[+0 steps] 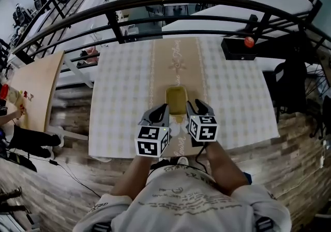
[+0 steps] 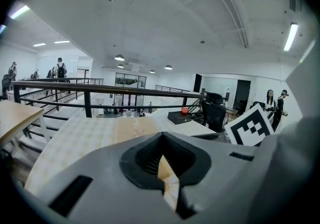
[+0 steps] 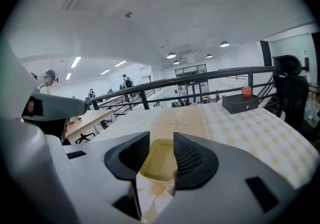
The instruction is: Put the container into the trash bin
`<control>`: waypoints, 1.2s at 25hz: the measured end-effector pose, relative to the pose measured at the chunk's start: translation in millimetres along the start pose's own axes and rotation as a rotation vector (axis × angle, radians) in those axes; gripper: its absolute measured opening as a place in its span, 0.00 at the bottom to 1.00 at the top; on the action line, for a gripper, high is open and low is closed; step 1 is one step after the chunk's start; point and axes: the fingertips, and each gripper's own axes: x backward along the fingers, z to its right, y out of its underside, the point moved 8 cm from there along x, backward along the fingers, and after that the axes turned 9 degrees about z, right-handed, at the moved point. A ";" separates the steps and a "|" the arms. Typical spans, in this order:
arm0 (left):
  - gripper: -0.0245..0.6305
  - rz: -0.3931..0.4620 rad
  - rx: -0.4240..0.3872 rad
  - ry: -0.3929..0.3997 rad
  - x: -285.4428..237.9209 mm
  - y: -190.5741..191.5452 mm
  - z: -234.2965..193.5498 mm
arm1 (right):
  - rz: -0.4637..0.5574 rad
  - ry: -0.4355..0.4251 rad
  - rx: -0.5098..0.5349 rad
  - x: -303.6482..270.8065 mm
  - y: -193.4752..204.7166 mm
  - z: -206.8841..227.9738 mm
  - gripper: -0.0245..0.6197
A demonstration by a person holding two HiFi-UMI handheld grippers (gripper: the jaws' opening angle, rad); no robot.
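A shallow yellow rectangular container point(image 1: 176, 100) lies on the beige runner in the middle of the checked table point(image 1: 121, 96), near its front edge. My left gripper point(image 1: 158, 112) sits just left of the container's near end, and in the left gripper view its jaws point(image 2: 161, 140) meet at the tips with nothing between them. My right gripper point(image 1: 198, 107) is at the container's near right corner. Its jaws point(image 3: 161, 140) stand apart, and the container point(image 3: 157, 164) shows in the gap just beyond them, not pressed by the pads. No trash bin is in view.
A black box point(image 1: 239, 49) with a red ball-like thing point(image 1: 249, 42) on it stands at the table's far right corner. A dark railing point(image 1: 155, 9) runs behind the table. A wooden table point(image 1: 31, 83) is at the left, a dark office chair point(image 1: 292, 83) at the right.
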 end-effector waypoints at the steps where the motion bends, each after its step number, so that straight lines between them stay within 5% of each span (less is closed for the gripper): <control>1: 0.04 -0.002 -0.002 -0.004 -0.7 0.6 -2.6 | -0.018 0.006 0.006 -6.4 4.5 1.2 0.25; 11: 0.04 -0.018 0.024 -0.048 0.9 6.9 -21.9 | -0.254 0.085 0.073 -78.8 71.3 23.9 0.25; 16: 0.04 -0.027 0.046 -0.064 4.3 9.7 -31.0 | -0.357 0.099 0.006 -103.5 102.5 42.8 0.25; 19: 0.04 -0.033 0.052 -0.075 5.7 9.9 -35.8 | -0.382 0.108 -0.015 -109.0 104.9 46.4 0.22; 22: 0.04 -0.035 0.054 -0.082 6.3 10.7 -40.3 | -0.404 0.127 0.014 -111.2 105.8 44.0 0.09; 30: 0.04 -0.027 0.055 -0.064 4.2 11.5 -39.4 | -0.373 0.104 -0.005 -102.3 93.6 31.0 0.07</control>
